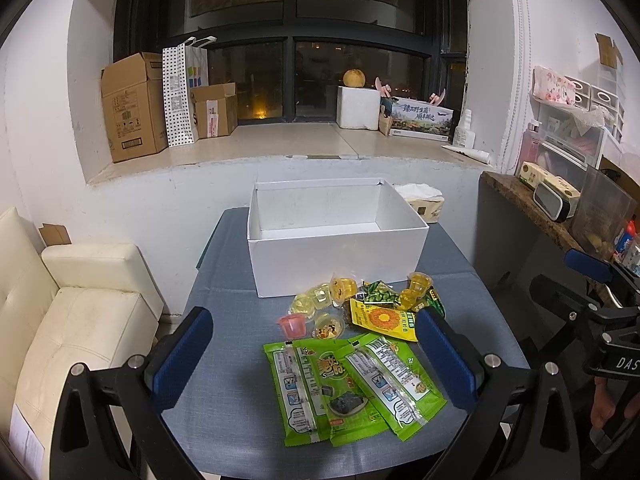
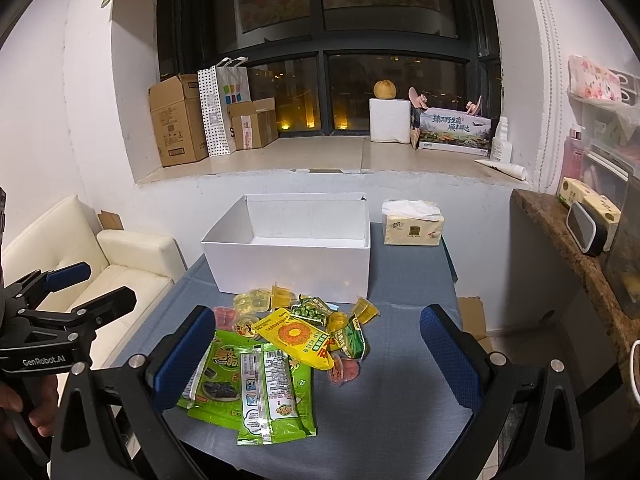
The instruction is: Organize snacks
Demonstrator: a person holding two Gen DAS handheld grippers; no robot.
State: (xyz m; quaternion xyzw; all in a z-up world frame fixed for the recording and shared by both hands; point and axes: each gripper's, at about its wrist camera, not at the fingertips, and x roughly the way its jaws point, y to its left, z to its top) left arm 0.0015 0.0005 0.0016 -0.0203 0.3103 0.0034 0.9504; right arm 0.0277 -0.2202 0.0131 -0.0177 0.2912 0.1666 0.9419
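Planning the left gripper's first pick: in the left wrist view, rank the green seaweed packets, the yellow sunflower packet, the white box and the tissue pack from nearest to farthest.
From the left gripper:
1. Green seaweed packets, right between the fingers.
2. Yellow sunflower packet, just beyond, slightly right.
3. White box, behind the snack pile, centre.
4. Tissue pack, behind the box's right corner.

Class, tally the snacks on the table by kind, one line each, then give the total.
Green seaweed packets: 3
Yellow sunflower-seed packet: 1
Small green pea packets: 2
Jelly cups: 8
Total: 14
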